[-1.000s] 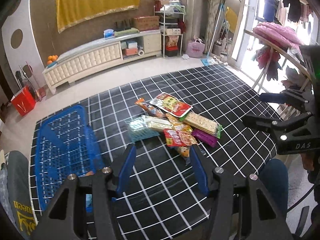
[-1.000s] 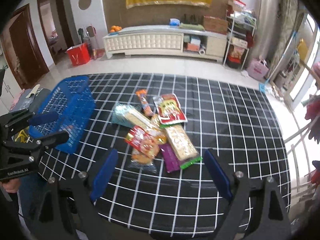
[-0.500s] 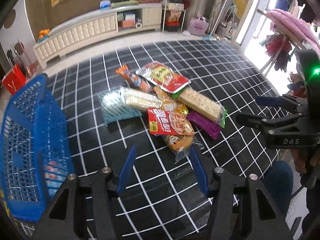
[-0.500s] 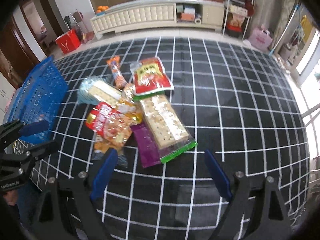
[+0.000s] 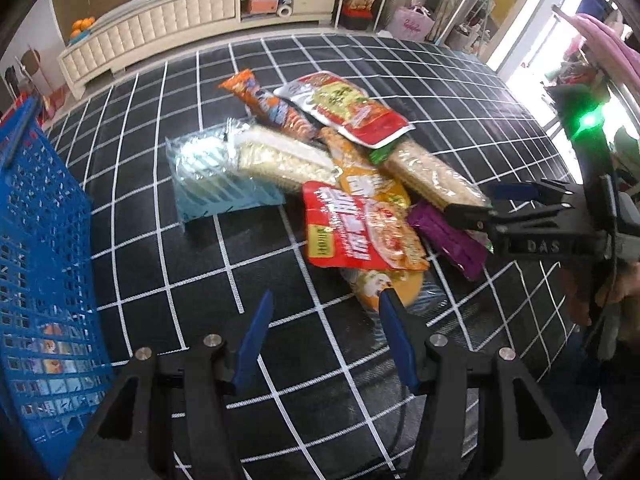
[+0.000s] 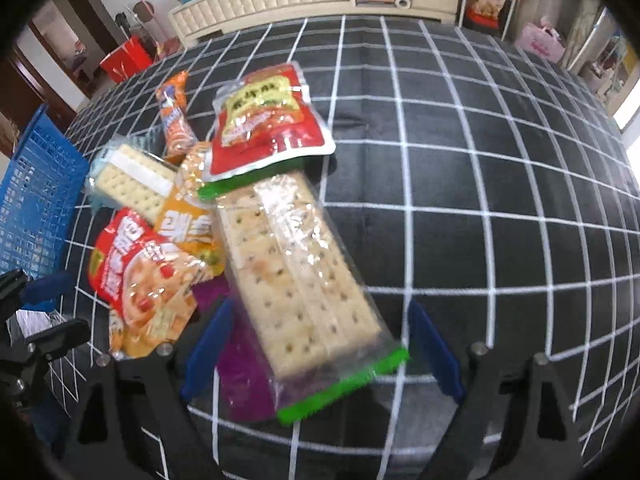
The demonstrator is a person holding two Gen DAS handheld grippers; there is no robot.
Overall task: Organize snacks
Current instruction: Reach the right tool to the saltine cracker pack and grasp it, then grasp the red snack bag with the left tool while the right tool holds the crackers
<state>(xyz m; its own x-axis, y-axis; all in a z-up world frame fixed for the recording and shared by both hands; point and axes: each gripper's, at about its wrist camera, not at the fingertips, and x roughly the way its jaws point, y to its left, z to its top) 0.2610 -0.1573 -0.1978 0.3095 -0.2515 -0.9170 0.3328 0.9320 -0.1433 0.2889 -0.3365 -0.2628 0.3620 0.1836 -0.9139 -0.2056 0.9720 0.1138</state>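
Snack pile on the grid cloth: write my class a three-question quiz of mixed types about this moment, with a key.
1. True or false: the right gripper is shut on the green-edged cracker pack.
2. Multiple choice: the purple packet lies (A) in the blue basket, (B) partly under the green-edged cracker pack, (C) alone at the table's far edge.
3. Fill in: the left gripper is ____.

Key: 1 false, its fingers stand open either side of the pack; 2 B; 3 open.
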